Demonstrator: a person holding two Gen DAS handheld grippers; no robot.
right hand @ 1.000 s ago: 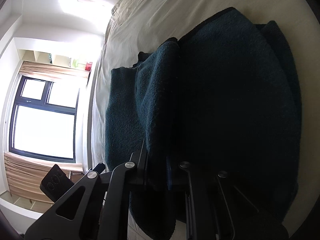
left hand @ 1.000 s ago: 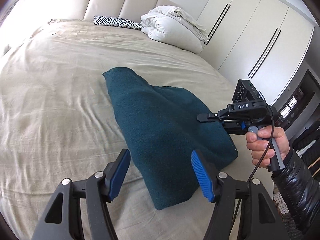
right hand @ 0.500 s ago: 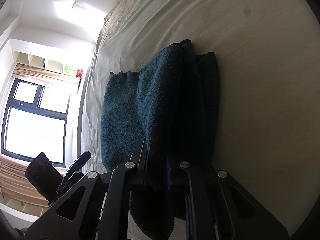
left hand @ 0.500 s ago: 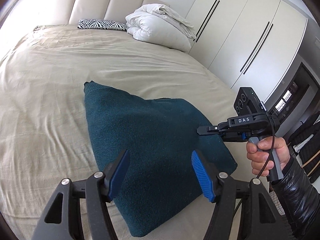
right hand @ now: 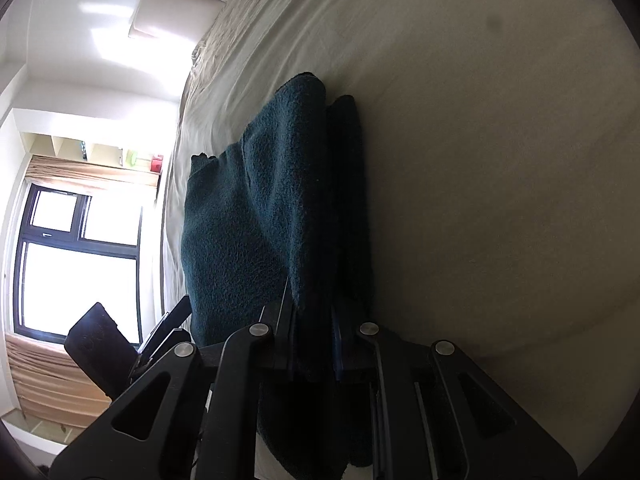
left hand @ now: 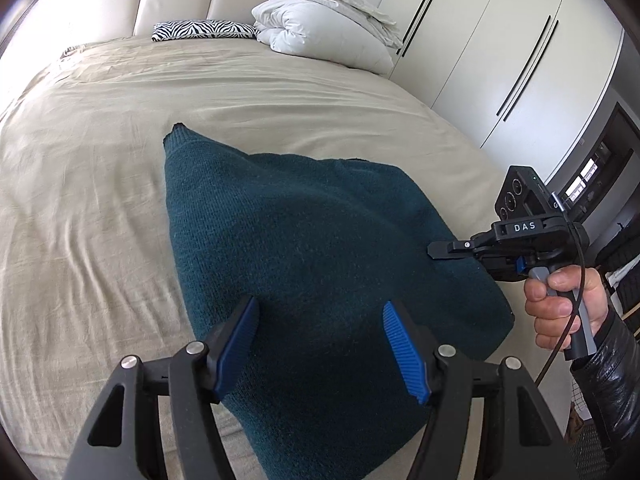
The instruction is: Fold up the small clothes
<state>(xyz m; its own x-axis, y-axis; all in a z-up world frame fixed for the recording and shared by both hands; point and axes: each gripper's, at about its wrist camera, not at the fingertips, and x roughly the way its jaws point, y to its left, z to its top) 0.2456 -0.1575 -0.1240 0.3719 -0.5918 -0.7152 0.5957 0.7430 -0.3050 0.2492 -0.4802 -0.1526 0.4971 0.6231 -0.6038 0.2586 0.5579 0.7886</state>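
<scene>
1 teal sweater (left hand: 304,264), 2 tongs (left hand: 320,344) (right hand: 314,344), 1 zebra pillow (left hand: 204,30), 1 duvet (left hand: 320,24).

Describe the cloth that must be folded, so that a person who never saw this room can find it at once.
Start from the large bed with the beige sheet; a white duvet and a zebra-print pillow lie at its headboard end. Nearer the foot lies a dark teal knitted garment, its edge pinched by the right gripper. It is the only dark item on the pale bedding.
</scene>
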